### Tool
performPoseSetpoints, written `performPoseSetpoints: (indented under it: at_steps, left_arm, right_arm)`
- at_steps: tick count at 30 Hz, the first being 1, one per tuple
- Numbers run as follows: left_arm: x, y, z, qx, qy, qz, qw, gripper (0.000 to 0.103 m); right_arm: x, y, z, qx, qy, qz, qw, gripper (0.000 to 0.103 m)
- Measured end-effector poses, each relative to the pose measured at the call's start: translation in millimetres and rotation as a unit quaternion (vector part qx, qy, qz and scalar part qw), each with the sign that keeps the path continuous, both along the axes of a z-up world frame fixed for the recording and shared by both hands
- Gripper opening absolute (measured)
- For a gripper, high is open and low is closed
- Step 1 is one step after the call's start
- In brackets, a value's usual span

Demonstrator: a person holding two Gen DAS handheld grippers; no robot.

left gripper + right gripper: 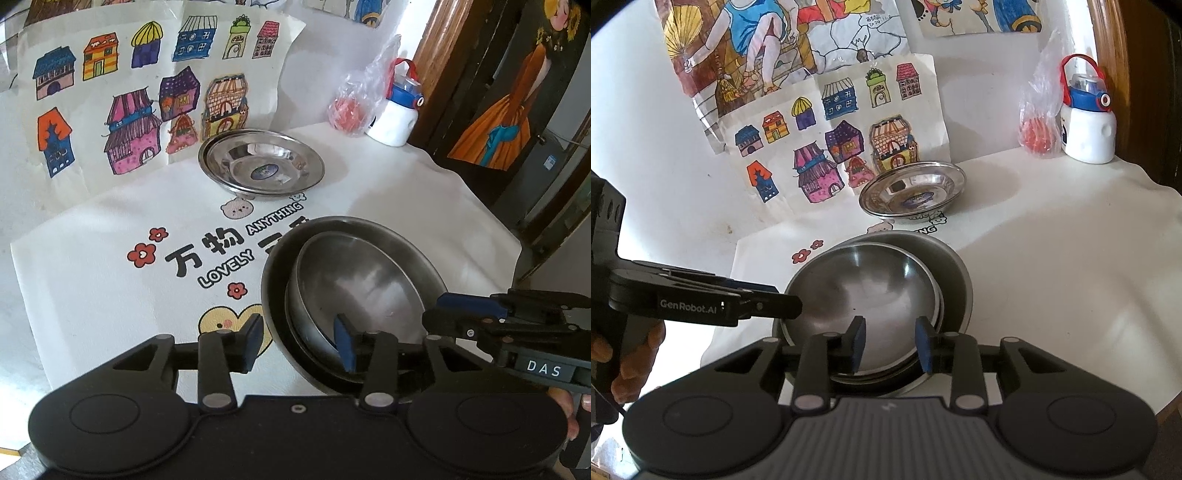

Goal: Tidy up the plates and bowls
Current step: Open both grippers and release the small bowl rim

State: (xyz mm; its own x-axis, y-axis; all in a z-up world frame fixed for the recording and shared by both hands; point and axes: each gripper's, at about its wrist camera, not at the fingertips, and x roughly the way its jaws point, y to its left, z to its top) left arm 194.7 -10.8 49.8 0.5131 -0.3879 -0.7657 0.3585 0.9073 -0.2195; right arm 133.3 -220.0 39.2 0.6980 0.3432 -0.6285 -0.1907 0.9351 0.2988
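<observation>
A small steel bowl (354, 280) sits nested inside a larger steel bowl (277, 266) near the table's front; both show in the right wrist view, small (864, 288) and large (955, 269). A stack of shiny steel plates (260, 162) (912, 188) lies farther back by the wall. My left gripper (301, 341) is open, its fingers straddling the left rims of the nested bowls. My right gripper (890, 345) is open above the small bowl's near side; it also shows in the left wrist view (465, 310) at the bowls' right rim.
The table wears a white printed cloth (110, 277). A white water bottle with a blue lid (397, 110) (1087, 125) and a plastic bag with red contents (351, 107) (1038, 129) stand at the back right. Children's drawings (140, 92) cover the wall behind.
</observation>
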Motion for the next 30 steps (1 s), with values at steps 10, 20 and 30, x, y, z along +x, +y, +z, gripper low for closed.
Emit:
performPoseSetpoints:
  at_steps: [10, 20, 30]
  left_arm:
    - [0.2, 5.6, -8.2, -0.006, 0.006, 0.007, 0.9999, 0.046]
    - [-7.7, 10.4, -2.5, -0.014, -0.008, 0.01, 0.9998, 0.056]
    - [-17.8, 17.4, 8.2, -0.029, -0.03, 0.021, 0.9989, 0.067]
  right_arm:
    - [-8.1, -3.1, 7.8, -0.003, -0.006, -0.006, 1.0, 0.046]
    - [-17.6, -6.3, 12.6, -0.001, -0.023, -0.018, 1.0, 0.066]
    - [-28.8, -14.2, 19.1, 0.006, -0.041, -0.035, 0.998, 0.082]
